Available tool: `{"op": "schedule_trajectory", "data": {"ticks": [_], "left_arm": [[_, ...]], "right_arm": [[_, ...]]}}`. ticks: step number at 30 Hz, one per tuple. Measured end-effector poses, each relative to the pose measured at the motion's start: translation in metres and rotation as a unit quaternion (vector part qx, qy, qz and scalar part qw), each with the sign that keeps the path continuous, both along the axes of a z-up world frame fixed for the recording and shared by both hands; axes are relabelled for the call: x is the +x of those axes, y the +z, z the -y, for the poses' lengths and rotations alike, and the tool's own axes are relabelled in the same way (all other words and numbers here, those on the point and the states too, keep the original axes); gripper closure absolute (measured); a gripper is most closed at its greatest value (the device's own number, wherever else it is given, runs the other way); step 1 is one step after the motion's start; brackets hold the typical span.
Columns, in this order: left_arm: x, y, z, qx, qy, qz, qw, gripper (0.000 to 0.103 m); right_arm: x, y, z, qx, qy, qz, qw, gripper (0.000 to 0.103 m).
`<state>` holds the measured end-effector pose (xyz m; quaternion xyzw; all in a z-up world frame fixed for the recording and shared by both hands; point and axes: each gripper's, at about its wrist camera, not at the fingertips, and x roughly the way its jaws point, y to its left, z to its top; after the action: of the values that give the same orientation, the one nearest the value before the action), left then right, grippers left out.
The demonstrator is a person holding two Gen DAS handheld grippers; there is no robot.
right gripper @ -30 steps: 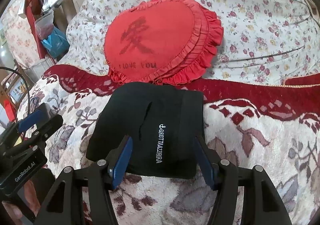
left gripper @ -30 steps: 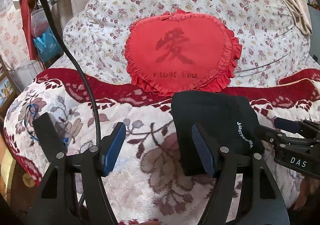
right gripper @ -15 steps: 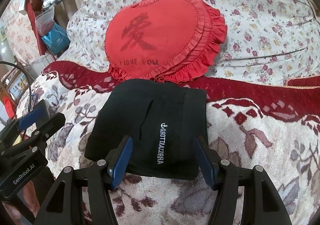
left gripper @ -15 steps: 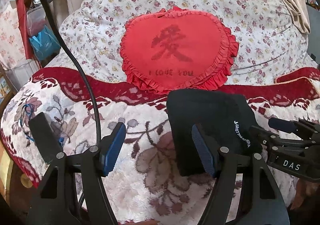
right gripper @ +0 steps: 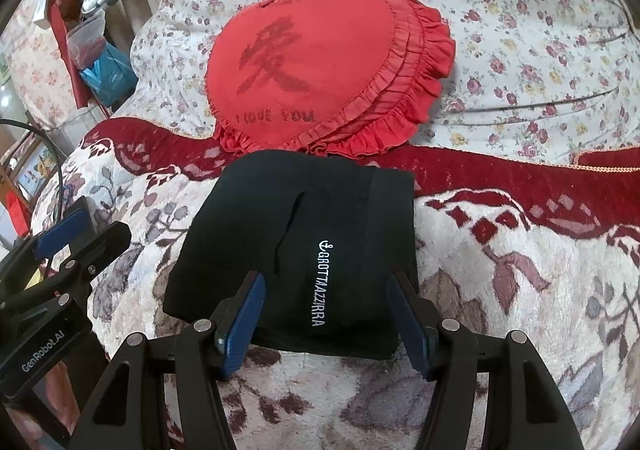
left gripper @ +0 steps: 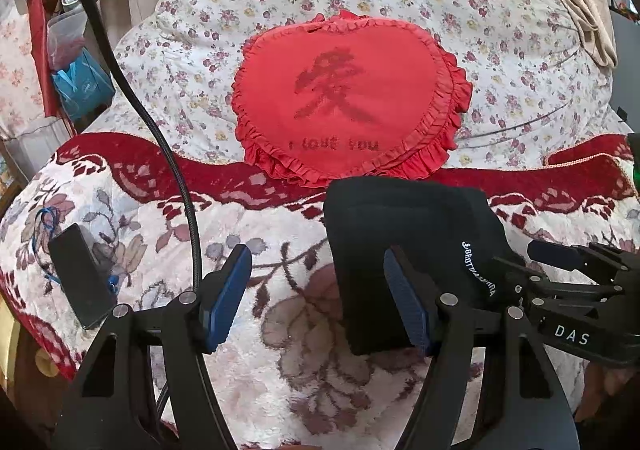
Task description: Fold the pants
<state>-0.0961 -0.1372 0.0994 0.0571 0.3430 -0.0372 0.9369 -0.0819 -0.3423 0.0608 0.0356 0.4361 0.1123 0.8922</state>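
The black pants (right gripper: pixel 304 242) lie folded into a compact rectangle on the flowered plush blanket (right gripper: pixel 520 290), with white lettering on top. They also show in the left wrist view (left gripper: pixel 408 242), right of centre. My right gripper (right gripper: pixel 324 310) is open and empty, its blue pads just above the near edge of the pants. My left gripper (left gripper: pixel 316 290) is open and empty over the blanket, left of the pants, its right pad against their left edge. The right gripper also shows at the right edge of the left wrist view (left gripper: pixel 576 274).
A red heart-shaped cushion (left gripper: pixel 348 106) leans on a floral quilt (left gripper: pixel 500 30) just behind the pants. A black phone (left gripper: pixel 80 274) lies on the blanket at the left, with a black cable (left gripper: pixel 160 138) arching over it. Bags and clutter (left gripper: pixel 76 62) stand beyond the bed's left edge.
Both grippers have drawn back slightly toward me and stay open. The folded pants have not moved.
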Motion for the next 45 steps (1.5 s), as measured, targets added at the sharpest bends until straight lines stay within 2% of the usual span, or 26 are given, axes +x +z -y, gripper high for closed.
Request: {"op": "schedule_trajectory", "data": {"ticks": [36, 45], "left_arm": [[-0.0003, -0.0048, 0.0004, -0.008, 0.001, -0.010, 0.9999, 0.034], [-0.0010, -0.0065, -0.0011, -0.013, 0.013, -0.015, 0.9997, 0.034]], "right_arm": [[0.0004, -0.0054, -0.0016, 0.003, 0.002, -0.010, 1.000, 0.041], [0.0009, -0.0095, -0.0023, 0.005, -0.001, -0.017, 1.000, 0.041]]}}
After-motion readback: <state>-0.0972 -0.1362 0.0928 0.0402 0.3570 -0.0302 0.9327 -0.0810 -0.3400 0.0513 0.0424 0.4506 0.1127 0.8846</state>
